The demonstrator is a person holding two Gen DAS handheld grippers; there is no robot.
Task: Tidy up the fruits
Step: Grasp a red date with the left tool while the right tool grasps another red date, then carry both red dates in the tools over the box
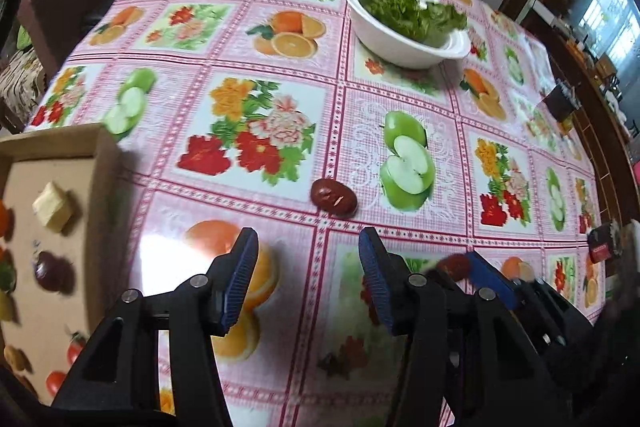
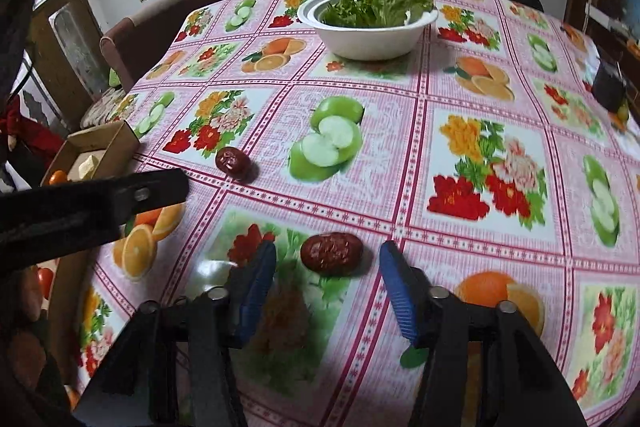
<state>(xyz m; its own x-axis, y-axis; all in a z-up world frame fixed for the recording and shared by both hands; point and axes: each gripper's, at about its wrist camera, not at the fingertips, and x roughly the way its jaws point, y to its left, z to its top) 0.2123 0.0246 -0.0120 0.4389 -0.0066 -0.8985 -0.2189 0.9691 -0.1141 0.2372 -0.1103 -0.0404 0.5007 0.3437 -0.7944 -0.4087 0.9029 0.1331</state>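
Dates lie loose on the table: near date (image 2: 331, 253) between the right gripper (image 2: 327, 283) pads, untouched; far date (image 2: 232, 160) toward the box (image 2: 120, 143). Left gripper (image 1: 308, 267) hangs wide, empty. Rounded and wrinkled, the near date may roll or squirt out under an off-centre squeeze.

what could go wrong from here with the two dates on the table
1. The near date lies just at the tips of the open right gripper; a shallow pinch might squirt it across the glossy tablecloth.
2. The left gripper, open, is close beside it and seems aimed at the far date; the two tools could bump.
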